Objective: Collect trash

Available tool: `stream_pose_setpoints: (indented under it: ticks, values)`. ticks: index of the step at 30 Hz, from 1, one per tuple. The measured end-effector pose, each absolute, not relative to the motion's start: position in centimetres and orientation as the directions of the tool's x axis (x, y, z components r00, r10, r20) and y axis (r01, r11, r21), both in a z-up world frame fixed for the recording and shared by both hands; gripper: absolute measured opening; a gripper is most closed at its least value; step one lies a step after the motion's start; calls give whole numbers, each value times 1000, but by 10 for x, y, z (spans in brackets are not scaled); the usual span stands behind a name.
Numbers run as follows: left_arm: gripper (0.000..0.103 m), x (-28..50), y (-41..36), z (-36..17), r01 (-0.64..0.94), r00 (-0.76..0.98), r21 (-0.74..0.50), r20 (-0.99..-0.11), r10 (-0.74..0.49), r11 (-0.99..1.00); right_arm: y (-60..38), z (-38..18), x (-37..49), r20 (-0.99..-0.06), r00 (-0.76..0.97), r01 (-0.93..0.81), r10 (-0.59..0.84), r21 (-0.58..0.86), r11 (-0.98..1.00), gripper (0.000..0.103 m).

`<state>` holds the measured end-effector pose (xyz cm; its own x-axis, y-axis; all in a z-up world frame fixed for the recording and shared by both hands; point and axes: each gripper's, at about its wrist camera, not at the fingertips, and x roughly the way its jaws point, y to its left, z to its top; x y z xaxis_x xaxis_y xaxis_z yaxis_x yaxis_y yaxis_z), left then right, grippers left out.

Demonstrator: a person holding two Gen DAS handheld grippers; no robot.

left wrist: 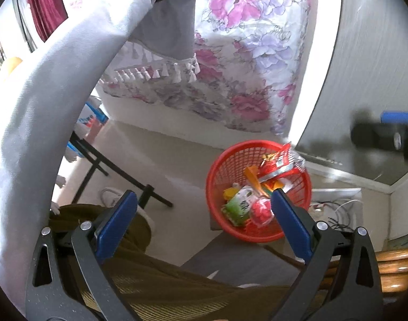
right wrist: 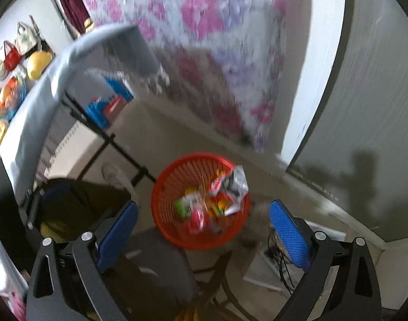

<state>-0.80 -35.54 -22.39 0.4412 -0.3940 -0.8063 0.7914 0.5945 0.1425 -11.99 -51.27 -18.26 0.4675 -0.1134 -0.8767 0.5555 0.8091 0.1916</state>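
right claw (right wrist: 204, 215) is spread wide, nothing between the pads, hanging over the red basket (right wrist: 169, 187) and angled down at it. we read that as a drop pose: a crumpled silver-and-red wrapper (right wrist: 232, 187) sits on top of the pile at the basket's far rim, right under us. left claw (left wrist: 204, 211) is wide too and empty, with the basket off toward its right pad.

trash so far is all inside the basket: a green-and-white pouch (left wrist: 238, 206) and a red-and-white packet (left wrist: 262, 212) toward the near side, a red snack bag (left wrist: 278, 163) propped against the far rim. the basket sits on the floor (left wrist: 155, 155) just beside the glass door (left wrist: 369, 67), with the flowered bedspread (left wrist: 244, 53) beyond it, probably parked there so both hands can reach it from the seat.

the tabletop with the grey cloth (right wrist: 32, 101) is left of the basket, and bright items near its far-left edge could be the next pickups; too blurred to call. right view is smeared, so detail inside the basket is rough.
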Motion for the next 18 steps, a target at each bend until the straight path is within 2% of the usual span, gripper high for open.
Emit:
stream_pose_setpoints:
  ticks: [13,18]
  values:
    - [96,-10,-368,-237,802,371,91,-851,-373,590,-485,-181,-134,-888,452,423,-84,131,897,97]
    - [96,-11,-371,-240,811,371,104,-852,-369,575,-492,-190,-130,-911,411,439,-43,156,885,97]
